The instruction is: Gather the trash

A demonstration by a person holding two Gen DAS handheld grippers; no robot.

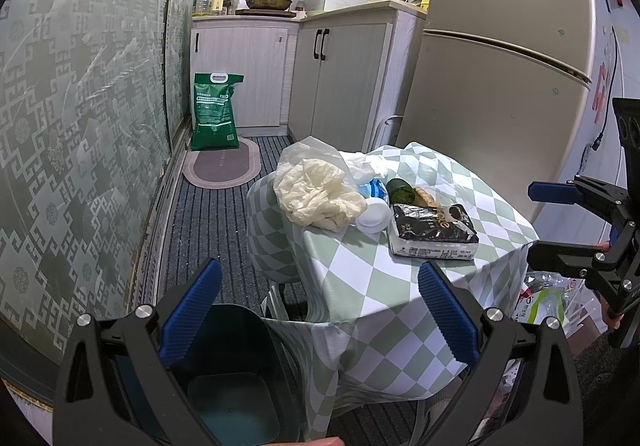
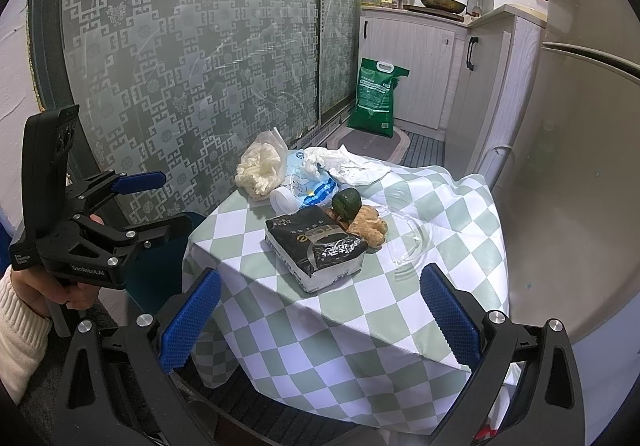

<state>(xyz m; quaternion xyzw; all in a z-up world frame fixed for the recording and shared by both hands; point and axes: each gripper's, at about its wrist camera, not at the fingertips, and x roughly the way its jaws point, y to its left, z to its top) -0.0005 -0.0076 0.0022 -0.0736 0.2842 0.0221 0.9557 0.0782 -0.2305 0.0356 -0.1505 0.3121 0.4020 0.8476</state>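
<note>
A small table under a green-and-white checked cloth [image 1: 360, 286] [image 2: 360, 310] carries the trash. On it lie a crumpled cream plastic bag [image 1: 316, 194] [image 2: 260, 166], a blue-white packet [image 2: 308, 182], white tissue [image 2: 352, 166], a white cup [image 1: 374, 214] [image 2: 284, 200], a cucumber stub [image 1: 400, 190] [image 2: 347, 202], ginger [image 2: 366, 226], a black tissue pack [image 1: 434, 230] [image 2: 316, 246] and a clear wrapper [image 2: 404, 238]. My left gripper [image 1: 320, 318] [image 2: 160, 204] is open and empty, above a dark teal bin [image 1: 224, 386] left of the table. My right gripper [image 2: 320, 318] [image 1: 548, 224] is open and empty before the table's front corner.
A beige fridge [image 1: 500, 66] stands close on the right and a patterned glass sliding door [image 2: 180, 46] on the left. At the far end are a green rice bag [image 1: 214, 110], an oval mat [image 1: 222, 166] and kitchen cabinets [image 1: 340, 78]. A clear bag with bottles [image 1: 544, 298] sits low right.
</note>
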